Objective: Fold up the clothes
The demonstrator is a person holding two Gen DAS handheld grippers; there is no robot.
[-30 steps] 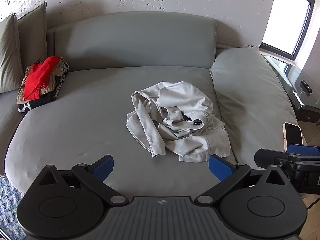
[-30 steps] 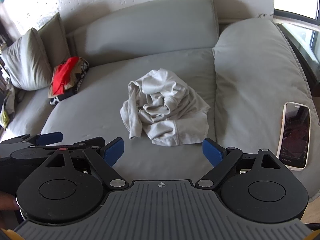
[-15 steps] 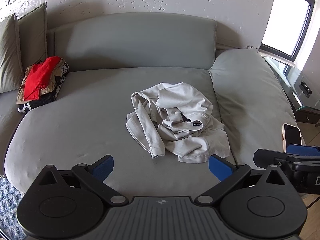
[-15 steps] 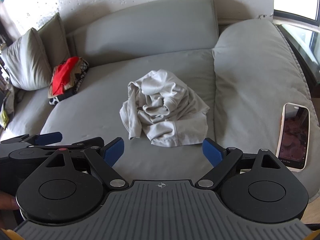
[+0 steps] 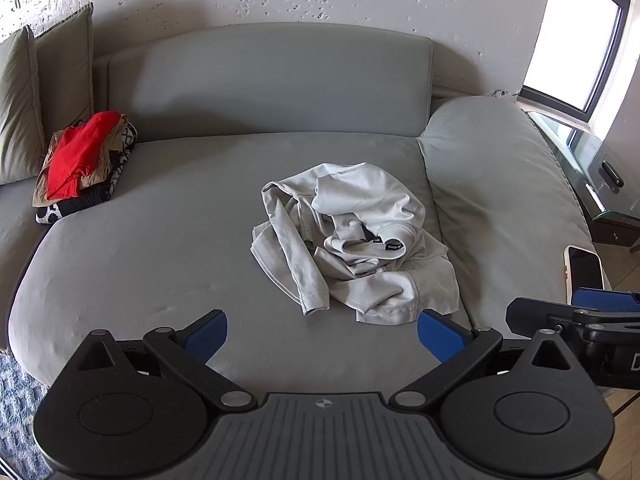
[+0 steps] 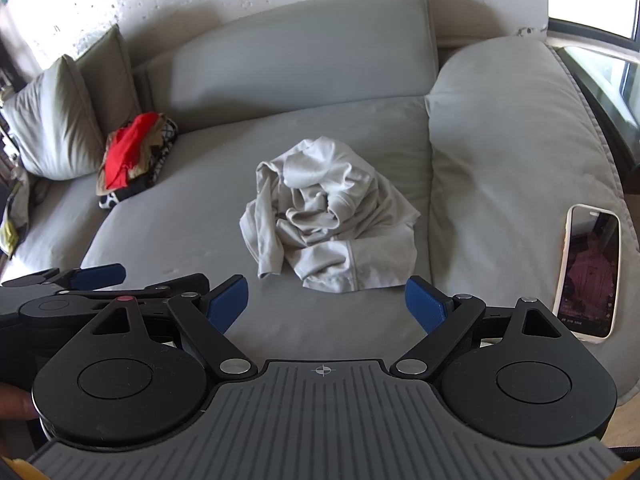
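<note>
Plainly, the pale grey garment [image 5: 352, 240] is not folded as it lies: it sits in a crumpled heap on the middle of the sofa seat [image 5: 160, 248], one sleeve trailing toward me, the collar with its dark label turned up near the top. At the seat's far left a stack of clothes [image 5: 84, 164], red on top, lies roughly piled beside the cushions [image 5: 44, 92]; whether it is sorted work or waiting work I cannot judge. So at least this grey piece remains to be spread flat and folded. My left gripper [image 5: 322, 330] hangs short of the heap, blue pads wide apart and holding nothing. My right gripper [image 6: 326, 302] does likewise, jaws spread, empty. A phone [image 6: 588, 272] rests on the right armrest.
</note>
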